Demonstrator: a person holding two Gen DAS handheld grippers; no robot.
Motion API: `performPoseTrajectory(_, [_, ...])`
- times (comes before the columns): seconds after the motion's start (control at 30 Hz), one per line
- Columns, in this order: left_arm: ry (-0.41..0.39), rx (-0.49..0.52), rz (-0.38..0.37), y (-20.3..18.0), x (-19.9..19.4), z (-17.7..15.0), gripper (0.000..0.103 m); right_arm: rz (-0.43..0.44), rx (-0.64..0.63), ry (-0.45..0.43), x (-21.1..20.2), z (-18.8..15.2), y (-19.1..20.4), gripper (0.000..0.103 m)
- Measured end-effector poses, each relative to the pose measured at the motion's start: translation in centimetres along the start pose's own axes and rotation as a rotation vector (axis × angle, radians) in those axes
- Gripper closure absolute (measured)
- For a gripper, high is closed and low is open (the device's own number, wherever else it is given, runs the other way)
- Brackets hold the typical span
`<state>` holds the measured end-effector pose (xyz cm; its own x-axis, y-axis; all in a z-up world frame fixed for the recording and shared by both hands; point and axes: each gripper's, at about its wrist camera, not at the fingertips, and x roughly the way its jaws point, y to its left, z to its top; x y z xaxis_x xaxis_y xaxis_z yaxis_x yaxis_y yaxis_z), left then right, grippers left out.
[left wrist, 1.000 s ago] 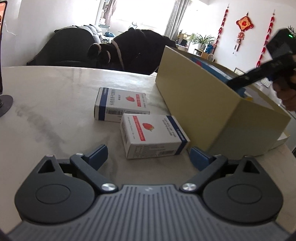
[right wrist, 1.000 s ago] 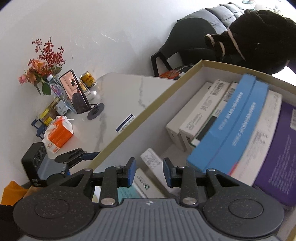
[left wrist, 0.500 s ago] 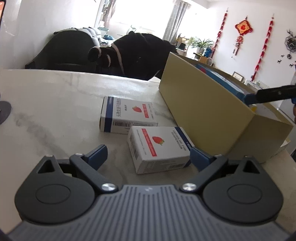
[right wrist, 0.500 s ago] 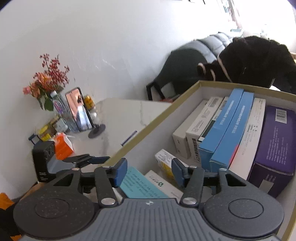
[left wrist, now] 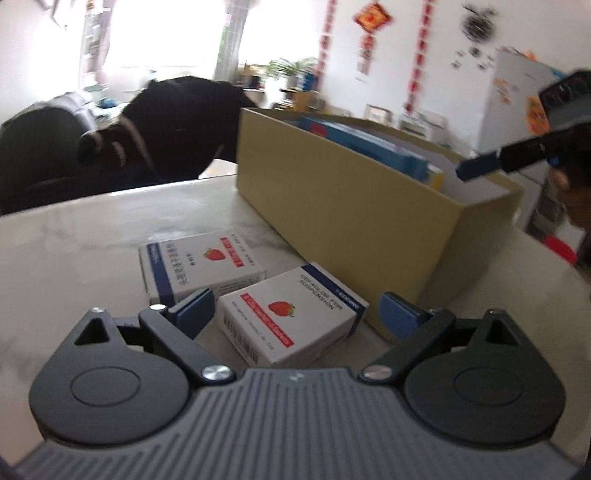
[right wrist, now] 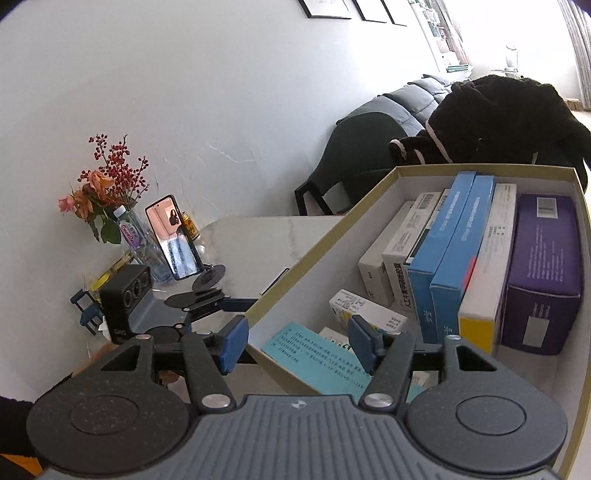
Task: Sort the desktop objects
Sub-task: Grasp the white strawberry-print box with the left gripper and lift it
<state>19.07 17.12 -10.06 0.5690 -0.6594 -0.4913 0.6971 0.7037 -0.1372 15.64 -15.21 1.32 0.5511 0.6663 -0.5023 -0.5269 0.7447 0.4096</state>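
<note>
Opening over the cardboard box (right wrist: 314, 254), right hand-held gripper (right wrist: 297, 341), jaws half-spread, nothing between them.

Two strawberry-printed boxes (left wrist: 205, 264) (left wrist: 291, 312), one cardboard box (left wrist: 354, 218), two grippers (left wrist: 295, 310) (right wrist: 297, 341).

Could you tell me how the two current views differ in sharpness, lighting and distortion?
Left wrist view: motion-smeared, worst on the wall decorations; the window is blown out, though the near medicine box stays legible. Right wrist view: sharp and evenly lit, glare only at the top right; fisheye bending slants the wall and the cardboard box.
</note>
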Motion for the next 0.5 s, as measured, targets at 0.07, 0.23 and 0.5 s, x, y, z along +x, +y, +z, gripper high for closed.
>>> performPoseTrajectory(0.07, [0.01,0.019,-0.017,0.2,0.5,0.2,0.006,0.002,0.006,0.0,0.0,-0.2,0.1,0.04])
performPoseTrajectory(0.23, [0.033,0.037,-0.053,0.5,1.5,0.5,0.006,0.002,0.019,0.003,0.0,-0.6,0.3,0.04])
performPoseTrajectory(0.5, [0.057,0.045,-0.074,0.3,2.2,0.4,0.012,-0.004,0.035,0.004,-0.3,-1.3,0.5,0.04])
